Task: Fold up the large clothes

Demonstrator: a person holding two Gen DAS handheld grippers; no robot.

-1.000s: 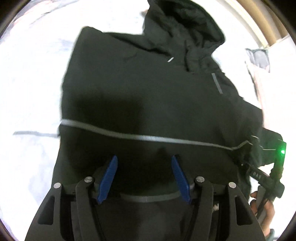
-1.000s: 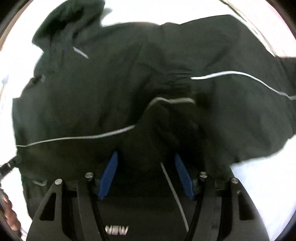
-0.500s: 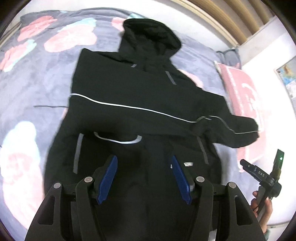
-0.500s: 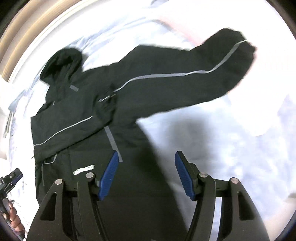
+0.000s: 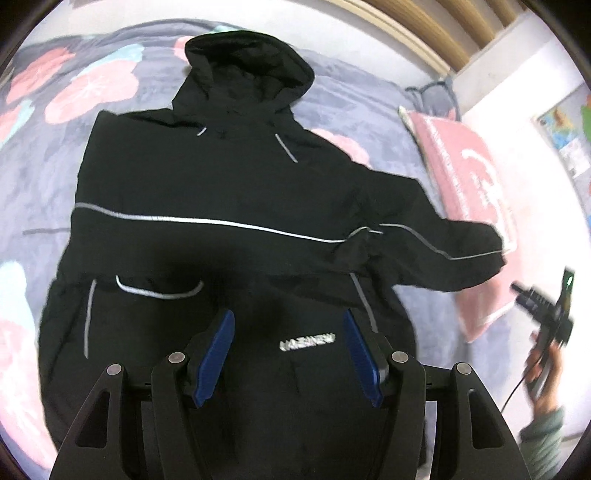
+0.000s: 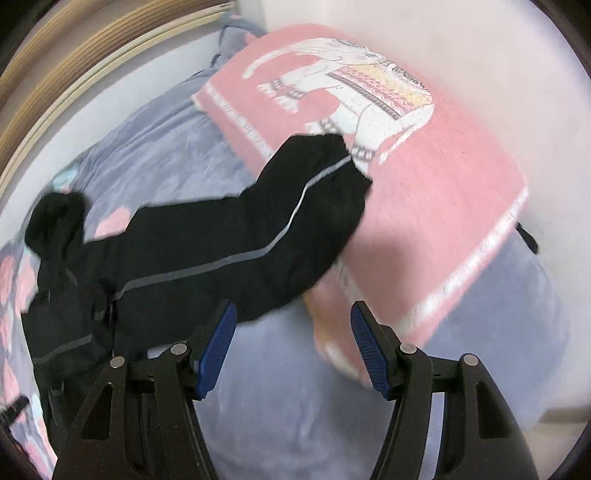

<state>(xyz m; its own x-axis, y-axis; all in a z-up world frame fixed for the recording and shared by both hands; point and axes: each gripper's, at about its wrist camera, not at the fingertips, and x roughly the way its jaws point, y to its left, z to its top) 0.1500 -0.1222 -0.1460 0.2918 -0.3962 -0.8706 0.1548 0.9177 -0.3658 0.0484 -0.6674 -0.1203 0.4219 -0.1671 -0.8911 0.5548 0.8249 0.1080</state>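
A black hooded jacket (image 5: pixel 207 192) with thin grey piping lies spread on a bed, hood at the far end. Its left sleeve is folded across the body; its right sleeve (image 6: pixel 280 221) stretches out, the cuff resting on a pink pillow. My left gripper (image 5: pixel 288 332) is open and empty, held above the jacket's lower body near a white logo (image 5: pixel 307 341). My right gripper (image 6: pixel 291 332) is open and empty, above the bedspread just short of the sleeve. It also shows at the right of the left wrist view (image 5: pixel 543 314), in a hand.
The bedspread (image 5: pixel 29 184) is grey-blue with pink and teal flowers. The pink elephant pillow (image 6: pixel 424 184) lies at the right of the jacket. A wooden headboard (image 5: pixel 424 29) and white wall stand behind the bed.
Both grippers have pulled back and up from the jacket, so more of it shows. The right gripper has swung right, off the body and toward the outstretched sleeve and pillow.
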